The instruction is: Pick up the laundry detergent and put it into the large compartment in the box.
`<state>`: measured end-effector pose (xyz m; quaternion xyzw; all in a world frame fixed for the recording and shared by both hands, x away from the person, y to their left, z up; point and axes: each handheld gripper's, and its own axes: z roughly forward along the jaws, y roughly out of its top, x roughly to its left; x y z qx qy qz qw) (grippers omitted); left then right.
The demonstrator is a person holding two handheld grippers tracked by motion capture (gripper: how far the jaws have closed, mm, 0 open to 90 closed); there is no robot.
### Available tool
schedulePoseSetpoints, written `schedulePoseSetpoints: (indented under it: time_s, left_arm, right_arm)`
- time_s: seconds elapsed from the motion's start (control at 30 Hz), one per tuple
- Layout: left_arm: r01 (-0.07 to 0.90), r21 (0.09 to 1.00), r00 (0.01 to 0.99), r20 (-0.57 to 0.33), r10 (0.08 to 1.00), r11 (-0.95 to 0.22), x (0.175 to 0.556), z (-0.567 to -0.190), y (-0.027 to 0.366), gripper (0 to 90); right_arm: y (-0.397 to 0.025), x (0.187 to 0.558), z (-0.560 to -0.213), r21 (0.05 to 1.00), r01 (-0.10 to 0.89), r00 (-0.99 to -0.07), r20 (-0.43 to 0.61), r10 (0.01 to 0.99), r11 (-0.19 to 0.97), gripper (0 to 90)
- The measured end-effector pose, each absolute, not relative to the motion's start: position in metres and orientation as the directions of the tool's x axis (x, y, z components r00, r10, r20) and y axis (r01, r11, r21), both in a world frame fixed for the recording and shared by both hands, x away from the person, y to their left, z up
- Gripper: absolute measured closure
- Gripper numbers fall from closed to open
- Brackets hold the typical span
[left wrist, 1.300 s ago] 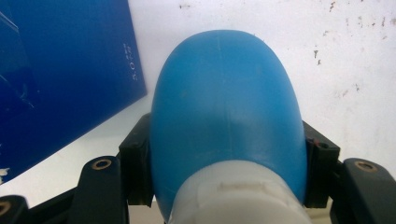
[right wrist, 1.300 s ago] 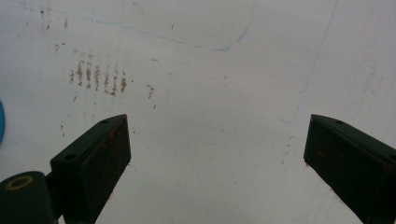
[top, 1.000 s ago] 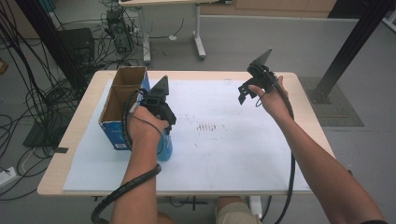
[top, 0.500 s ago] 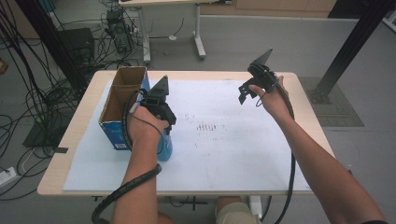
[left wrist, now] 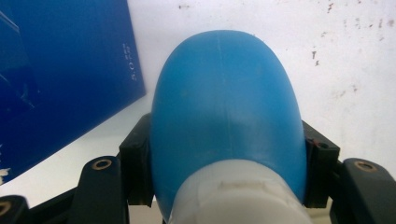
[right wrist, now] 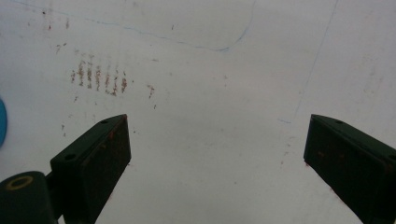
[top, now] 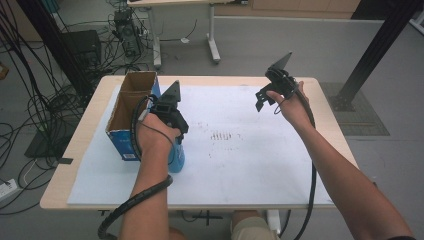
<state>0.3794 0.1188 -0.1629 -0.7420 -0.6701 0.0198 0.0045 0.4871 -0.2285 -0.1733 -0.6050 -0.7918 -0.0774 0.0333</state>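
**A:** From the high view, what's the surface like?

**B:** A light wooden table (top: 90, 131) covered by a big white sheet (top: 240, 165), with a patch of small brownish marks (top: 222, 135) near its middle. An open cardboard box with blue sides (top: 131, 112) stands at the sheet's left end. The left gripper (top: 175, 142) sits just beside the box, over a blue bottle (top: 176, 159) standing on the sheet. The right gripper (top: 265, 99) is held up over the far right part, well apart from the bottle.

**A:** And the room?

**B:** Grey floor, tangled black cables (top: 30, 107) at the left, another table's legs (top: 212, 37) beyond, and a dark slanted post (top: 372, 50) at the right.

**A:** The left gripper view?

**B:** The jaws pinch the blue bottle (left wrist: 226, 107) from both sides, just above its white part (left wrist: 238, 193). The box's blue wall (left wrist: 65, 70) lies close by, and the white sheet (left wrist: 355, 60) with a few specks lies behind.

**A:** The right gripper view?

**B:** The jaws stand wide apart with nothing between them. Under them is the white sheet (right wrist: 215, 154), with the rows of brownish marks (right wrist: 98, 77), a faint blue pen line (right wrist: 187, 43), and a sliver of the blue bottle (right wrist: 2, 122) at the left edge.
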Motion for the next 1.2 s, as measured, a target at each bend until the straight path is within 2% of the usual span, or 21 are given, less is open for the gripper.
schedulePoseSetpoints:
  time_s: [0.27, 0.53, 0.87, 1.1, 1.13, 1.2]
  left_arm:
    - [0.991, -0.041, 0.125, -0.034, 0.992, -0.126, 0.383, -0.155, 0.111, 37.6]
    - [0.988, -0.027, 0.149, -0.025, 0.988, -0.150, 0.386, -0.123, 0.102, 37.6]
    - [0.980, -0.002, 0.198, -0.012, 0.980, -0.198, 0.389, -0.053, 0.092, 37.5]
    - [0.974, 0.053, 0.221, -0.003, 0.975, -0.221, 0.386, 0.007, 0.088, 37.6]
    - [0.971, 0.071, 0.227, 0.002, 0.974, -0.226, 0.385, 0.026, 0.087, 37.6]
    - [0.971, 0.079, 0.225, 0.002, 0.974, -0.225, 0.385, 0.034, 0.087, 37.6]
  right_arm:
    - [-0.230, 0.487, -0.173, 0.080, 0.964, -0.262, 0.151, 0.953, 0.252, 7.1]
    - [-0.233, 0.485, -0.171, 0.088, 0.962, -0.269, 0.154, 0.951, 0.258, 7.1]
    - [-0.233, 0.481, -0.164, 0.099, 0.958, -0.281, 0.149, 0.948, 0.269, 7.1]
    - [-0.230, 0.476, -0.155, 0.112, 0.952, -0.299, 0.140, 0.944, 0.285, 7.1]
    - [-0.230, 0.475, -0.153, 0.115, 0.951, -0.302, 0.139, 0.943, 0.288, 7.1]
    - [-0.230, 0.474, -0.152, 0.114, 0.952, -0.299, 0.138, 0.944, 0.285, 7.1]
